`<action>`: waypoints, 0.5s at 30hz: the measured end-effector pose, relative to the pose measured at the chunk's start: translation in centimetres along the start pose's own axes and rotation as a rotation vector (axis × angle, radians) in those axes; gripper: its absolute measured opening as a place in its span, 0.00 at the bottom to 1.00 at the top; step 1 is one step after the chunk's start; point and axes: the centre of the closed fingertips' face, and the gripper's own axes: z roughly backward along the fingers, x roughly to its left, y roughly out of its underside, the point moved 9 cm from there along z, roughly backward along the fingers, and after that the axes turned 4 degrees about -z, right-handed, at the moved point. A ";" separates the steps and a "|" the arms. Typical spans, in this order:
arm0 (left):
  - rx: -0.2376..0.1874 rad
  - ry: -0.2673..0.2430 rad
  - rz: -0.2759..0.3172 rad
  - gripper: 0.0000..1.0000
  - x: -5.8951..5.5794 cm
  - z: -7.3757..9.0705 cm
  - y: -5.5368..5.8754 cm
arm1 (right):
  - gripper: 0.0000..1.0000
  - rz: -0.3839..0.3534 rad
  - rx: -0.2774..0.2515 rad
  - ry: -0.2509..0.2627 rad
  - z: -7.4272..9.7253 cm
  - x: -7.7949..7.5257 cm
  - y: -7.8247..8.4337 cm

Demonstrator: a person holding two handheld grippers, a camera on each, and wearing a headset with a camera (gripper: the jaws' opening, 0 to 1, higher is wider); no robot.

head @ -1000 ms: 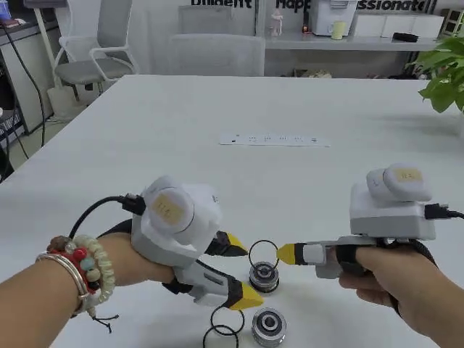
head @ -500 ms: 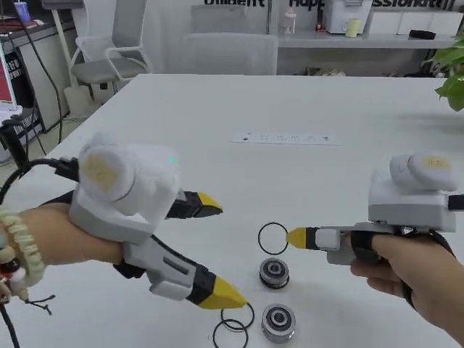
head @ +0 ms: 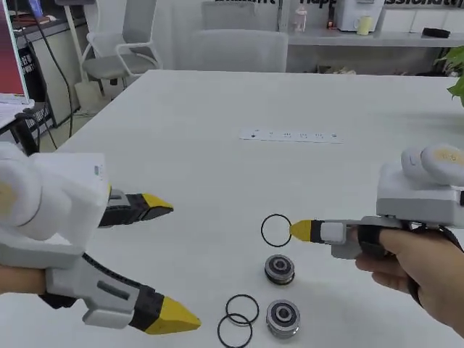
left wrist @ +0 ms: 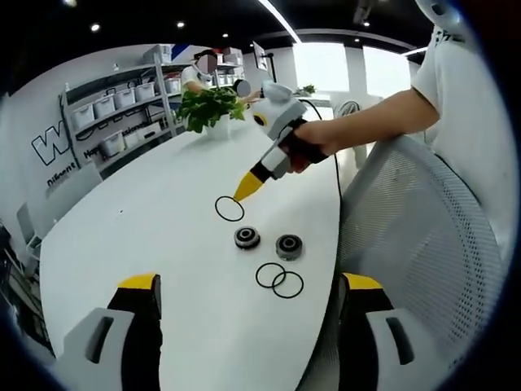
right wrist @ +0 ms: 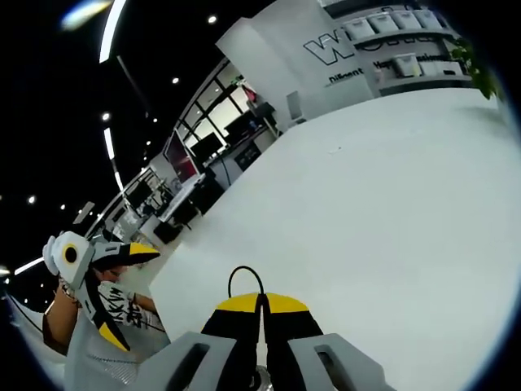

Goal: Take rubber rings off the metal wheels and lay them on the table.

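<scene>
Head view: right tongs (head: 299, 230) clamped one rubber ring (head: 275, 230) at 12 o'clock from the metal wheels (head: 279, 268); two rings (head: 239, 320) already lay on the surface (head: 217, 130). Left gripper view: left tongs (left wrist: 250, 283) gaped empty. Right gripper view: ring pinched, unlaid.

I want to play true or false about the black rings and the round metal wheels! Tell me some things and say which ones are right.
1. The right gripper pinches a thin black rubber ring. True.
2. Three wheels stand near that ring. False: there are two shiny metal wheels, one close to the held ring and one closer to the person.
3. Two more black rings lie overlapping on the white table. True.
4. The left gripper is clamped on a wheel. False: its jaws stand wide open and hold nothing.
</scene>
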 end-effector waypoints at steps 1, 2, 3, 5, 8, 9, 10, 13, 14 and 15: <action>0.000 -0.002 0.006 0.90 -0.1 0.2 0.1 | 0.00 0.001 -0.001 -0.002 0.0 0.0 0.0; -0.006 -0.010 0.015 0.90 -0.3 0.4 0.3 | 0.00 0.003 0.000 -0.005 0.0 0.1 0.0; -0.009 -0.016 0.022 0.90 -0.4 0.6 0.5 | 0.00 0.005 0.000 -0.007 0.0 0.2 0.0; -0.013 -0.025 0.042 0.90 -0.8 0.7 0.9 | 0.00 0.007 0.001 -0.011 -0.1 0.3 -0.1; -0.003 -0.026 0.064 0.91 -1.4 0.7 1.7 | 0.00 0.008 -0.004 -0.019 0.0 0.5 -0.2; 0.000 -0.026 0.073 0.91 -1.6 0.6 2.0 | 0.00 0.008 -0.006 -0.023 0.0 0.6 -0.3; 0.000 -0.026 0.081 0.91 -1.8 0.6 2.2 | 0.00 0.008 -0.006 -0.026 0.0 0.6 -0.3; -0.008 -0.028 0.115 0.91 -2.3 0.5 2.9 | 0.00 0.012 -0.008 -0.033 0.0 0.8 -0.3; -0.008 -0.028 0.124 0.91 -2.4 0.4 3.1 | 0.00 0.015 -0.009 -0.036 0.1 0.9 -0.4; -0.008 -0.028 0.132 0.91 -2.5 0.4 3.3 | 0.00 0.016 -0.009 -0.038 0.1 1.0 -0.4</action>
